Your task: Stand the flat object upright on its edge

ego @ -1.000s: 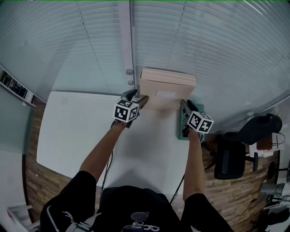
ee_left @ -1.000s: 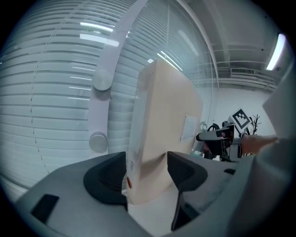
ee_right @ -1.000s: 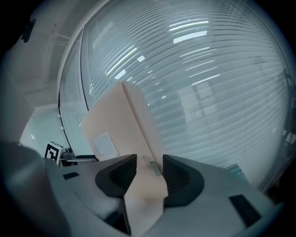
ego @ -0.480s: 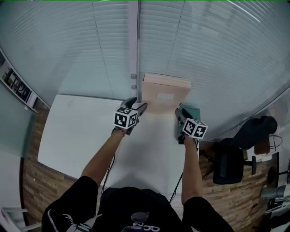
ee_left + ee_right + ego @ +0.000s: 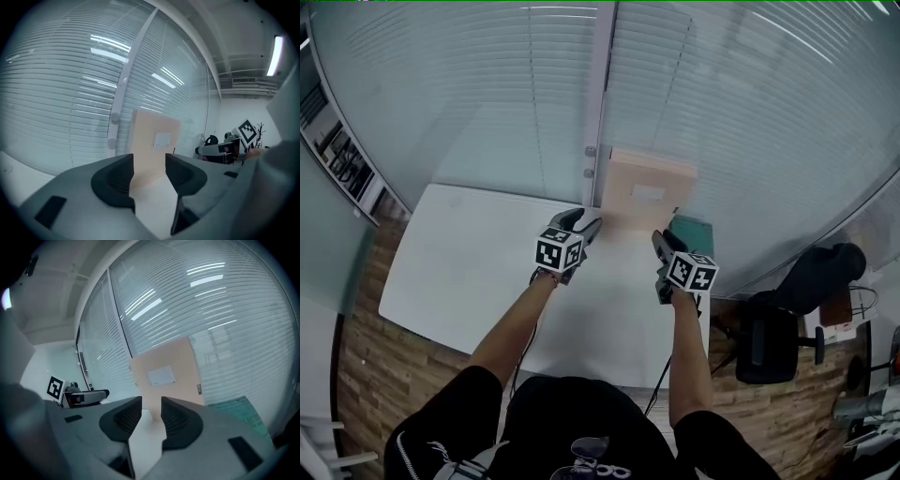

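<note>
Head view: you hold both grippers over the white table (image 5: 469, 253), and the flat box (image 5: 628, 183) stands beyond them, at the far edge of the table.
Flat box: it is upright on its lower edge, with the broad beige face turned to you and a small white label (image 5: 649, 194) on the upper half of this face.
Behind the box: the glass wall with blinds (image 5: 487, 94) is directly at its back; probably the box leans on the glass, but I cannot tell if they really touch.
Left gripper (image 5: 584, 221): it is near the box, in front of its left lower corner, and apart from it.
Left jaws: in the left gripper view (image 5: 149, 173) they have just been closing but are released, with a clear gap; only the distant box (image 5: 154, 136) shows through the gap, and no pad touches it.
Right gripper (image 5: 661, 239): it is in front of the right lower corner of the box, also apart from it.
Right jaws: in the right gripper view (image 5: 151, 416) they have just been closing too; the gap is narrower, still free, with nothing grasped.
Green mat (image 5: 694, 234): it lies flat just to the right of the box.
Black chair (image 5: 769, 337): it is well apart from the box, off the table on the right side.
</note>
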### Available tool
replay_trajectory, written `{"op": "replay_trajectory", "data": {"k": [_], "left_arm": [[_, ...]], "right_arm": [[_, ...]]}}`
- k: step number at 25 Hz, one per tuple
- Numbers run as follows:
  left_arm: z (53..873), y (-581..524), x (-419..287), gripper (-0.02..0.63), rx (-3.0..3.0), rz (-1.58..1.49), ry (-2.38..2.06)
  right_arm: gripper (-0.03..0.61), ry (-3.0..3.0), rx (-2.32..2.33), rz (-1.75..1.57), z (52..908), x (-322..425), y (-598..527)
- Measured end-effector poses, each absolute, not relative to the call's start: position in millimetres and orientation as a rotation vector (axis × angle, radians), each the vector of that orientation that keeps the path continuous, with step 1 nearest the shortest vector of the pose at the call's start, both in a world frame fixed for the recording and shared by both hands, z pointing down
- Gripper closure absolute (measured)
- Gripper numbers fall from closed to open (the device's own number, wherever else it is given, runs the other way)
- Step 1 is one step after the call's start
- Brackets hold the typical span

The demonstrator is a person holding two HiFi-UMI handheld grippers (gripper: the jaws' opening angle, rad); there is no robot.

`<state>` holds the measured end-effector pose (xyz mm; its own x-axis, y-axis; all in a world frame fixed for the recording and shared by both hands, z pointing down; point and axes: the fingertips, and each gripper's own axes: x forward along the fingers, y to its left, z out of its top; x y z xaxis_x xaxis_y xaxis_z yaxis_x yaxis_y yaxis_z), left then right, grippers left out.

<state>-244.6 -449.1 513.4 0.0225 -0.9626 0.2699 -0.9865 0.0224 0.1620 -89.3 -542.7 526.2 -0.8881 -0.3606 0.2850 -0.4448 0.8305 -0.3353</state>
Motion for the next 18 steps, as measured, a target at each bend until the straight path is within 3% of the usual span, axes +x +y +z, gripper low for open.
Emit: {"op": "replay_trajectory", "data": {"k": [7, 18], "left_arm": [[512, -406, -237, 0.426, 2.004, 0.091, -2.014], [522, -335, -247, 0.483, 1.997, 0.076, -1.995]], "right_arm": [[0.497, -2.811, 0.600, 0.470, 525, -94, -494], [0.532, -2.820, 0.594, 0.470, 526, -93, -425]]}}
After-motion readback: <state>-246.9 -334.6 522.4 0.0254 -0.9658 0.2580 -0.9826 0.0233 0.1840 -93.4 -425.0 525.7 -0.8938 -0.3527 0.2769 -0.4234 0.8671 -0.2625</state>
